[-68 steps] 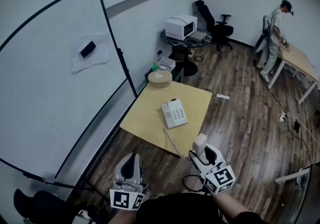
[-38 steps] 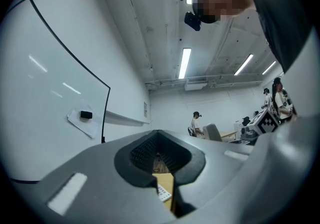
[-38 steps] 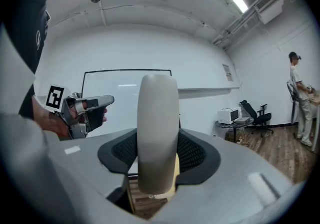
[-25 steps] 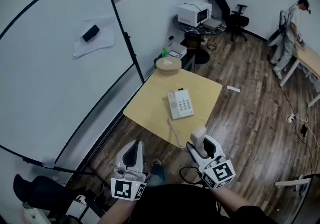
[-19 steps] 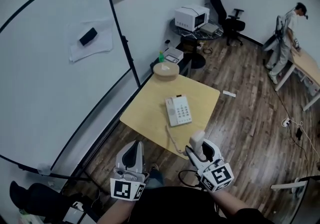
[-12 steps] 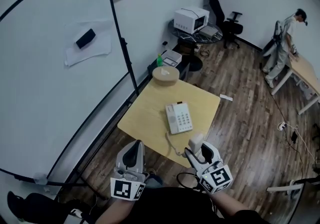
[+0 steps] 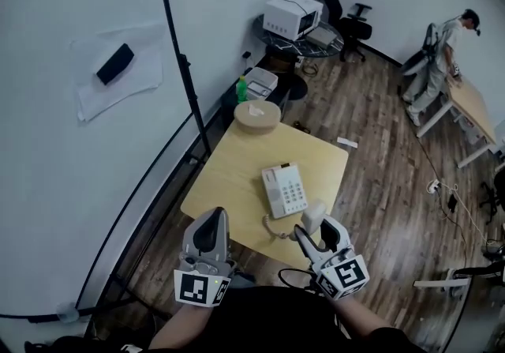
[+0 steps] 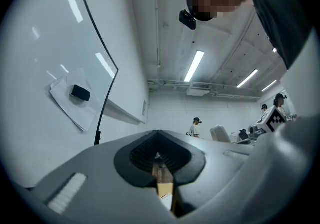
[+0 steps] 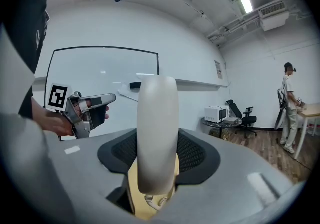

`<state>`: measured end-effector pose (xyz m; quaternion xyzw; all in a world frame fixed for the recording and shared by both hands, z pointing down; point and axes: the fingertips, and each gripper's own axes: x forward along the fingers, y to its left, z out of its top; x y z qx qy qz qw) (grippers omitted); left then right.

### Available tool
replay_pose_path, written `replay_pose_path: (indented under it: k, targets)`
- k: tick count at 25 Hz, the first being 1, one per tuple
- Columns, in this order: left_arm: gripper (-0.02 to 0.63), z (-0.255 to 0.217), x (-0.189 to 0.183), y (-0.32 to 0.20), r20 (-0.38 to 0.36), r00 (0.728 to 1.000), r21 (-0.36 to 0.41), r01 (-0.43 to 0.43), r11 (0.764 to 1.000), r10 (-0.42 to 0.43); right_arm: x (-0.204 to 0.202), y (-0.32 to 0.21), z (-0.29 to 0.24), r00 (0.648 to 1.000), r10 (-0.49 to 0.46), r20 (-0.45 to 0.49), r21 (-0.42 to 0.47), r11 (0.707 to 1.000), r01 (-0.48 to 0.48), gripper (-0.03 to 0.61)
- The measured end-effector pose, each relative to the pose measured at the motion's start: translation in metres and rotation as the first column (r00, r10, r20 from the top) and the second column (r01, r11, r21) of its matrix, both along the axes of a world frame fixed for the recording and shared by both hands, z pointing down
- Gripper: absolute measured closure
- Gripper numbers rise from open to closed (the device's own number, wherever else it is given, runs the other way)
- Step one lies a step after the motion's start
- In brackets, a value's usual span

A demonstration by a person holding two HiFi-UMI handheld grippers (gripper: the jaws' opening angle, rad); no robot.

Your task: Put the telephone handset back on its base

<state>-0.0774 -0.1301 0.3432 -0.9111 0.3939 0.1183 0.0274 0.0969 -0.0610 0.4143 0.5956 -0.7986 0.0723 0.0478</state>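
The white telephone base (image 7: 284, 189) with its keypad lies on the yellow table (image 7: 229, 178), near the right front corner. My right gripper (image 7: 316, 230) is shut on the cream handset (image 7: 314, 215), which stands upright between the jaws just in front of the base. In the right gripper view the handset (image 9: 157, 133) fills the gap between the jaws, with the coiled cord (image 9: 154, 202) below it. The cord (image 7: 272, 224) runs from the base toward the handset. My left gripper (image 7: 207, 239) hovers over the table's near edge, jaws shut with nothing in them.
A round beige box (image 7: 256, 116) sits at the table's far corner. Behind it are a green bottle (image 7: 243, 89), a microwave (image 7: 292, 16) on a small round table and an office chair (image 7: 347, 24). A whiteboard (image 7: 87, 107) stands at left. A person (image 7: 438, 67) stands at a desk far right.
Both grippers have come forward to the table's near edge. The handset in the right gripper is now close to the base. Neither gripper's jaws have moved.
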Motion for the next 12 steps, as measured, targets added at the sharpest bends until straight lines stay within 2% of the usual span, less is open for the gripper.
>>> replay_pose_path:
  k: [12]
  targets:
    - [0.614, 0.019, -0.013, -0.093, -0.054, 0.993, -0.048, -0.105, 0.993, 0.102, -0.013, -0.080, 0.012, 0.994, 0.085, -0.073, -0.081, 0.993, -0.091, 0.354]
